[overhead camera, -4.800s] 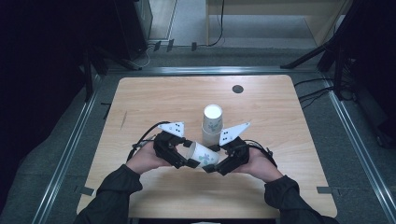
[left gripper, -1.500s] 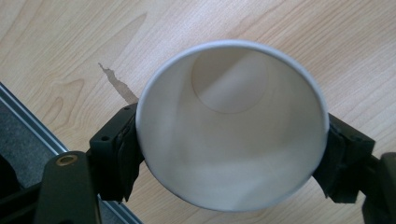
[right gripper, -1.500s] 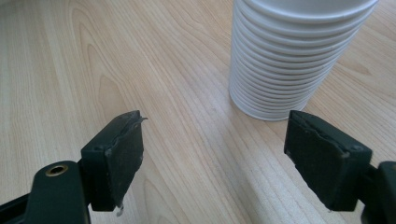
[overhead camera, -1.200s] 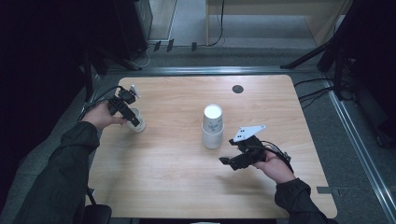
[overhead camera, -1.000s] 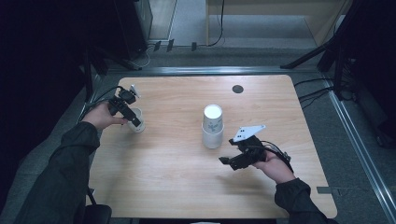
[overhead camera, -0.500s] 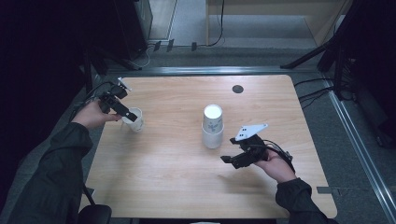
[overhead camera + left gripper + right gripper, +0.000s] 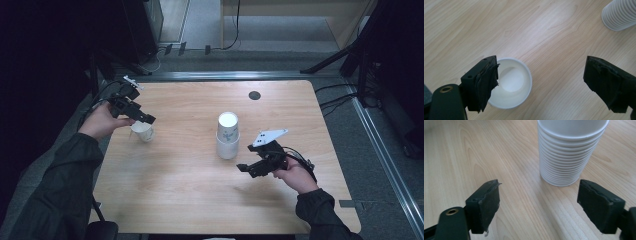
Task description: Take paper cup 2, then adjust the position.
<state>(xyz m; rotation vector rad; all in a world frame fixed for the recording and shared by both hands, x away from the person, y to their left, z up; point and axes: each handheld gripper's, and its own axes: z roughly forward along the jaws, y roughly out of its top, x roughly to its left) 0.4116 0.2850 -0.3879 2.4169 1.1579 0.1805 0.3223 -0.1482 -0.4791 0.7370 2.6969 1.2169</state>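
A single white paper cup [image 7: 142, 131] stands upright on the left of the wooden table [image 7: 200, 200]. My left gripper [image 7: 145, 119] hovers just above and behind it, open; in the left gripper view the cup [image 7: 510, 86] lies below the left jaw, untouched. Its jaws have just closed a little, with nothing gripped. A tall stack of white paper cups [image 7: 228, 136] stands mid-table. My right gripper [image 7: 245, 169] sits low to the stack's right, pointing at it. Its jaws have just been opening and stand wide with nothing between them, short of the stack [image 7: 569, 152].
A dark round hole [image 7: 254, 95] sits near the table's far edge. Metal rails border the table, and cables run over the floor behind it. The stack's base [image 7: 620, 13] appears at the top right of the left gripper view.
My left gripper has lifted up and back from the single cup, which stays standing on the table. The right hand has kept its place beside the stack.
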